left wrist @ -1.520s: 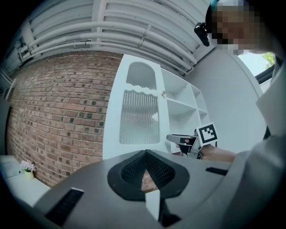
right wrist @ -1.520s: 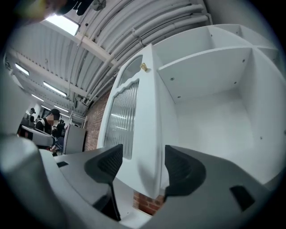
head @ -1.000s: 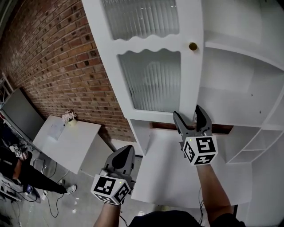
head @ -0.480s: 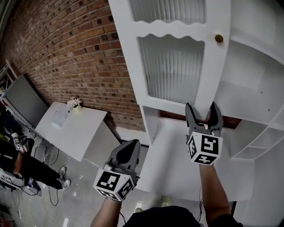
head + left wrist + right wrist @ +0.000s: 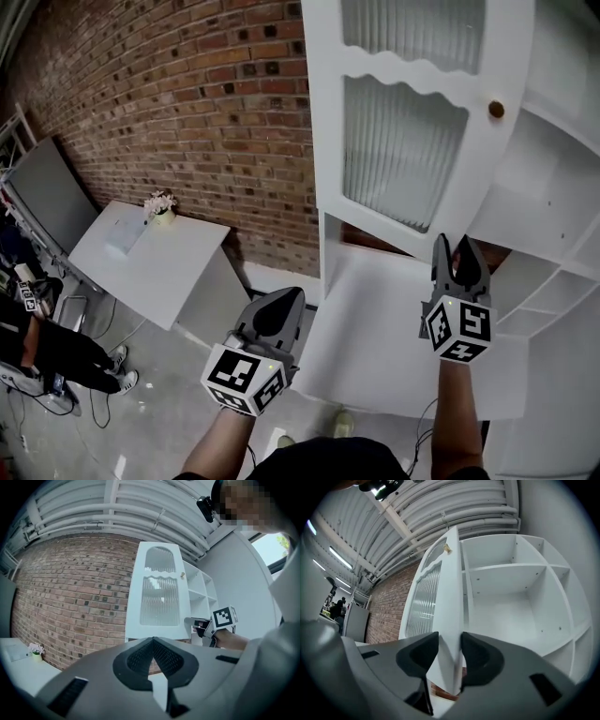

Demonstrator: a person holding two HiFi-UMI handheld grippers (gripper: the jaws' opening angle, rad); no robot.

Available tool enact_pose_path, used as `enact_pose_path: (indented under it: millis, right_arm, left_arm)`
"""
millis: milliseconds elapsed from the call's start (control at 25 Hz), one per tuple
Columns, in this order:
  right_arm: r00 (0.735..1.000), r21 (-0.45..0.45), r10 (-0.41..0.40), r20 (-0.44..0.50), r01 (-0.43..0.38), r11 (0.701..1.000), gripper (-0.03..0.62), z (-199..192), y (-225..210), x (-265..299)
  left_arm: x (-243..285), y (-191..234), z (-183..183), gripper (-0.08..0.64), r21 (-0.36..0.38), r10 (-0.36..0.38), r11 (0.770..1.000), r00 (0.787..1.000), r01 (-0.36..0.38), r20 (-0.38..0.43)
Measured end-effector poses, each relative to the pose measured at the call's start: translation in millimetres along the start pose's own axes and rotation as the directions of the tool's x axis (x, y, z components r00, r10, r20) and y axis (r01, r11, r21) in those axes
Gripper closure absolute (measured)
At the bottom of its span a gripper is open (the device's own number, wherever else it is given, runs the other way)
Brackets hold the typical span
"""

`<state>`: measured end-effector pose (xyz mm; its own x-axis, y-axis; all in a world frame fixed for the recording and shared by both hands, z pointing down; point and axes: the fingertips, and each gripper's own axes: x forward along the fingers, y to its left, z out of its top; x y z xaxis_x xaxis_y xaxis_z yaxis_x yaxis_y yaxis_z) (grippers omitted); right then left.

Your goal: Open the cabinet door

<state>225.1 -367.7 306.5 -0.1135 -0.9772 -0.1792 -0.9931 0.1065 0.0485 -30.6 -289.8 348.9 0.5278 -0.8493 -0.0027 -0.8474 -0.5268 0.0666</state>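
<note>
The white cabinet door [image 5: 328,141], with ribbed glass panes and a small brass knob [image 5: 496,110], stands swung out from the open shelves [image 5: 553,187]. My right gripper [image 5: 457,258] has just been closing and is now shut on the door's free edge near its bottom corner. In the right gripper view the door edge [image 5: 450,620] sits between the pads of my right gripper [image 5: 450,653], which press on both of its faces. My left gripper [image 5: 279,309] hangs lower left, shut and empty, away from the door. The left gripper view shows the door [image 5: 159,592] ahead and the right gripper [image 5: 197,623] at it.
A brick wall [image 5: 187,112] runs behind the cabinet. A white table [image 5: 141,272] with a small flower pot [image 5: 162,204] stands to the left. A person [image 5: 37,356] is at the far left on the floor. The cabinet's white lower ledge [image 5: 375,319] lies under the door.
The right gripper's jaws stood wide around the door's bottom edge and have now closed onto it. Both grippers and the door have shifted right in the head view.
</note>
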Motion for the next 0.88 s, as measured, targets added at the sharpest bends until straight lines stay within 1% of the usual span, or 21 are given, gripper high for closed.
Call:
enact_pose_path:
  millis: [240, 400, 560, 880]
  right_arm:
    - [1.000, -0.014, -0.021, -0.005, 0.021, 1.000, 0.472, 1.7, 14.2, -23.0]
    - [1.000, -0.002, -0.011, 0.001, 0.011, 1.000, 0.489, 6.0, 25.8, -39.2]
    - [1.000, -0.014, -0.005, -0.001, 0.005, 1.000, 0.494, 9.6, 41.4, -54.1]
    - [0.999, -0.058, 0.054, 0.006, -0.053, 0.997, 0.514, 17.7, 82.1, -86.1]
  left_arm:
    - [-20.4, 4.0, -1.3, 0.560, -0.005, -0.016, 1.000, 1.000, 0.016, 0.009]
    - [-33.1, 11.0, -0.4, 0.560, -0.008, -0.019, 1.000, 1.000, 0.019, 0.015]
    - [-43.3, 16.9, 1.2, 0.560, -0.009, -0.027, 1.000, 0.999, 0.027, 0.023]
    - [-55.0, 19.7, 4.6, 0.560, -0.007, -0.045, 0.999, 0.998, 0.046, 0.039]
